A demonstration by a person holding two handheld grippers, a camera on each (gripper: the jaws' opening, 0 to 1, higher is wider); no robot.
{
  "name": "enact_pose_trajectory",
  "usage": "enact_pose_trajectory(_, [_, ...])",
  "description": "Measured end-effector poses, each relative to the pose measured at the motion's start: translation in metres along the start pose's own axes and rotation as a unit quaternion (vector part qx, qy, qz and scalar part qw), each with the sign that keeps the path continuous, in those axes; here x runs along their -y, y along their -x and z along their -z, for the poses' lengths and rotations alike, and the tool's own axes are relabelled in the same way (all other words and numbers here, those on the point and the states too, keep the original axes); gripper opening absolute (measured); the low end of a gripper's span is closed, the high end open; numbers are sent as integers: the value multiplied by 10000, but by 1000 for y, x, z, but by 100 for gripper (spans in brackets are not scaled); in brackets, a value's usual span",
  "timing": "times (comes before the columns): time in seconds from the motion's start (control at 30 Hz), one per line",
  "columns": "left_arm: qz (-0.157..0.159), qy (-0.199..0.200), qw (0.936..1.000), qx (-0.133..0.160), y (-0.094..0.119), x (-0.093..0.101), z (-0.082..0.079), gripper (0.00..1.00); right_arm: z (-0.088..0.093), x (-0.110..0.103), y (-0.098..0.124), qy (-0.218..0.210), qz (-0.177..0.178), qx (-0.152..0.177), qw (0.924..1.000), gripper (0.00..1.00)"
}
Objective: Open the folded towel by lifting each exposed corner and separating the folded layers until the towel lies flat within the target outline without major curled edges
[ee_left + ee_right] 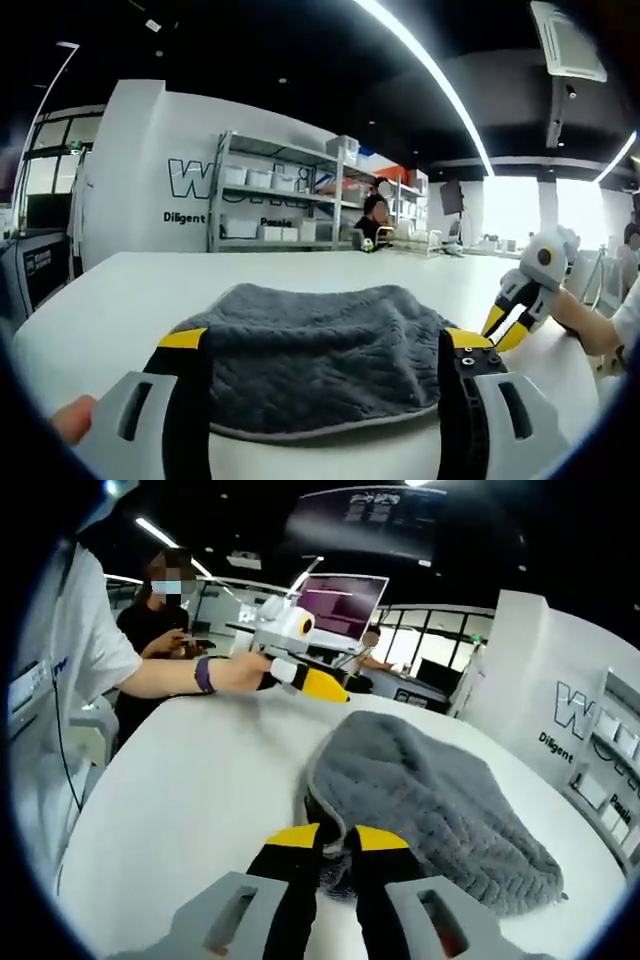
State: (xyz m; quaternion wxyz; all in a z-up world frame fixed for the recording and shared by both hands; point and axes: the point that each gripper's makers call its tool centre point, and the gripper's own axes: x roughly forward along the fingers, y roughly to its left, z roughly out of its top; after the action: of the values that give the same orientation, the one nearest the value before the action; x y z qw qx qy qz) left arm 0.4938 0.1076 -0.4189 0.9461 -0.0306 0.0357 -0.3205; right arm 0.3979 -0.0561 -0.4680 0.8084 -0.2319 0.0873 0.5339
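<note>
Right gripper (335,845) low at near edge of gray towel (440,800), yellow tips nearly pressed together, apparently pinching a fold of cloth. Left gripper (325,345) spread wide, straddling towel's near hem. Towel bunched and folded on white table (180,800). Likely step: first corner lift. Next: raise pinched corner, peel layer outward, anchor opposite side.

towel (315,355) on table (120,300) | shelves (280,195) behind table
</note>
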Motion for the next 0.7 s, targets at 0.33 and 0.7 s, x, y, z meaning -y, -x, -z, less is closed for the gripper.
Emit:
enact_pose_trajectory(0.33, [-108, -85, 9999, -38, 1, -2, 2, 92, 22, 42, 21, -406, 922, -461, 9939, 0])
enact_pose_trajectory(0.7, [-102, -172, 9997, -124, -2, -1, 6, 91, 45, 77, 43, -807, 1851, -825, 9759, 0])
